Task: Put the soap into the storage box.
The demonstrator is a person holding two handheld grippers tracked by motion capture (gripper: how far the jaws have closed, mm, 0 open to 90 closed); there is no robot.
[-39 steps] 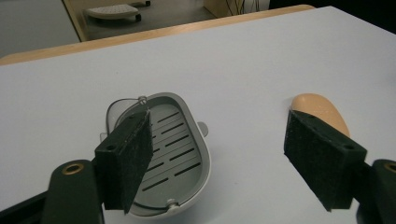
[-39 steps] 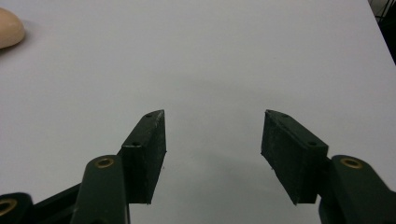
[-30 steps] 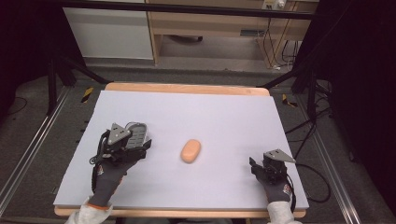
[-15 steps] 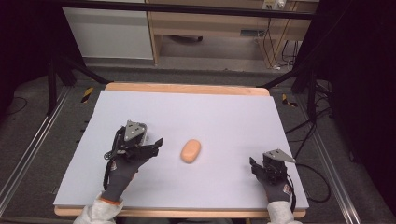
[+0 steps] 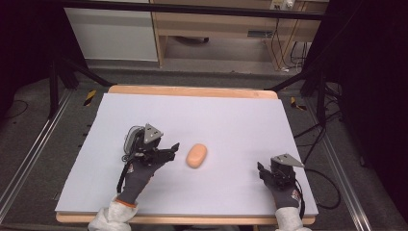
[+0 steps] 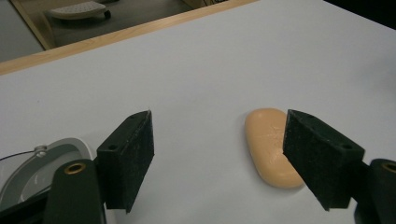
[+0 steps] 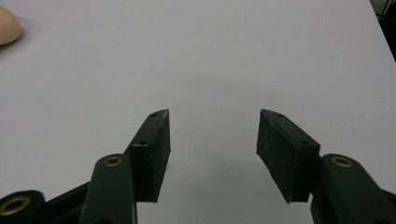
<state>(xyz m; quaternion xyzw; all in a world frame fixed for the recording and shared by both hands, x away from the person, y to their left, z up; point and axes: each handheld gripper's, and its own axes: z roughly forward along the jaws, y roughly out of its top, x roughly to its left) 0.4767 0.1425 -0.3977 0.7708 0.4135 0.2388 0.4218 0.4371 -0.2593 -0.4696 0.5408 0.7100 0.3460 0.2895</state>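
High view: a smooth, peach-orange oval bar, like a cake of soap [image 5: 196,156], lies flat near the middle of the pale lilac table top [image 5: 231,120], which has a light wooden rim; no brand, label or writing can be read on the bar, the grippers or the gloves. The left gripper [image 5: 169,150], held in a dark-gloved hand [image 5: 139,173], sits just left of the bar, its jaws spread wide and pointing at it, not touching; half a second ago it lay farther left, so it has closed in on the bar. Left gripper view: the bar [image 6: 271,147] lies partly behind the right-hand black jaw, the gap itself over bare table. The right gripper [image 5: 265,172] rests near the front right corner, unmoved, well apart from the bar; right gripper view: its jaws stand apart over bare surface, the bar's end [image 7: 8,28] at the upper left corner.
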